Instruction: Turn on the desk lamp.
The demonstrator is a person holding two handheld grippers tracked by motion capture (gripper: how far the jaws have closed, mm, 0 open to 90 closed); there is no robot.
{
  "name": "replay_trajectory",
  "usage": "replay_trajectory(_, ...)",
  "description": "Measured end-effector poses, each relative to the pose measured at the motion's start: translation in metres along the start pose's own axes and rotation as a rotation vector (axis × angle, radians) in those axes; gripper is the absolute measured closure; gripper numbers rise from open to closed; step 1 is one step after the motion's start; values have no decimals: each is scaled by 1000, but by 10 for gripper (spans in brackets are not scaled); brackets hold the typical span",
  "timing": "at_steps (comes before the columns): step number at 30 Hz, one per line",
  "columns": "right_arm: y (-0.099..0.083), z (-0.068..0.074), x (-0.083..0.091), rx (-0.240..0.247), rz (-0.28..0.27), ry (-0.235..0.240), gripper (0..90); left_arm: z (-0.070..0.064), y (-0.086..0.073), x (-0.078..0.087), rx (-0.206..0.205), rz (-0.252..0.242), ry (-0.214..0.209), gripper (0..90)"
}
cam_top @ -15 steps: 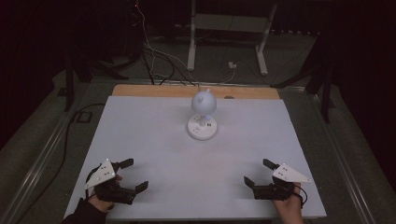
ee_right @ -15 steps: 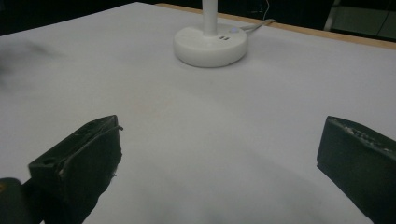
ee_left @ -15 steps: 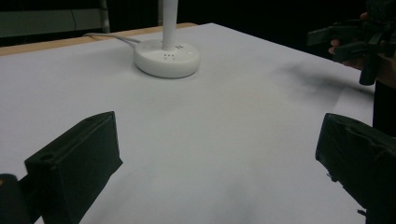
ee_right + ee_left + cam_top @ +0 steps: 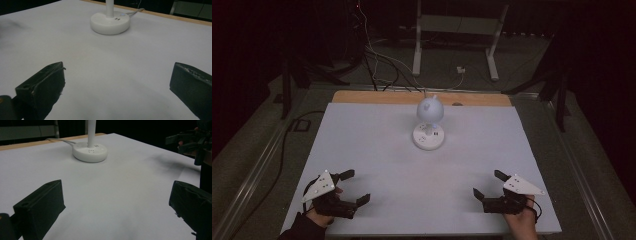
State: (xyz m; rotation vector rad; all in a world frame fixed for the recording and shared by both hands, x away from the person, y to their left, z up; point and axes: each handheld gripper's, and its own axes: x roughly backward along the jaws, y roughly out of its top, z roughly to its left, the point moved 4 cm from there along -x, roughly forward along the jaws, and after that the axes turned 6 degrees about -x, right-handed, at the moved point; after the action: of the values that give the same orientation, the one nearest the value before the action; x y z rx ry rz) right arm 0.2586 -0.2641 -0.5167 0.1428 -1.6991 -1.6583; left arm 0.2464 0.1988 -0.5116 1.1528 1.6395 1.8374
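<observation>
White paper covers the surface (image 4: 377,150), and a white desk lamp (image 4: 429,124) stands on it toward 12 o'clock, well apart from both tools, its round base flat on the sheet and its bulbous head above. The left tool (image 4: 354,188) lies low at 7 o'clock, held from behind by a hand (image 4: 319,216), jaws spread wide and empty, aimed inward. The right tool (image 4: 488,184) mirrors it at 5 o'clock, jaws likewise spread on nothing.
</observation>
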Motion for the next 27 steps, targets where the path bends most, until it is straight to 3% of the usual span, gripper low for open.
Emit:
replay_trajectory(5, 4, 1, 1, -16, 28, 3, 2, 0, 0, 0, -2, 1, -1, 4)
replay_trajectory(11, 13, 0, 5, -41, 9, 1, 2, 0, 0, 0, -3, 2, 0, 4)
replay_trajectory(18, 26, 0, 4, -78, 6, 34, 2, -1, 0, 0, -3, 3, -2, 4)
replay_trajectory(27, 41, 4, -1, -53, 14, 60, 2, -1, 0, 0, -6, 5, -4, 4)
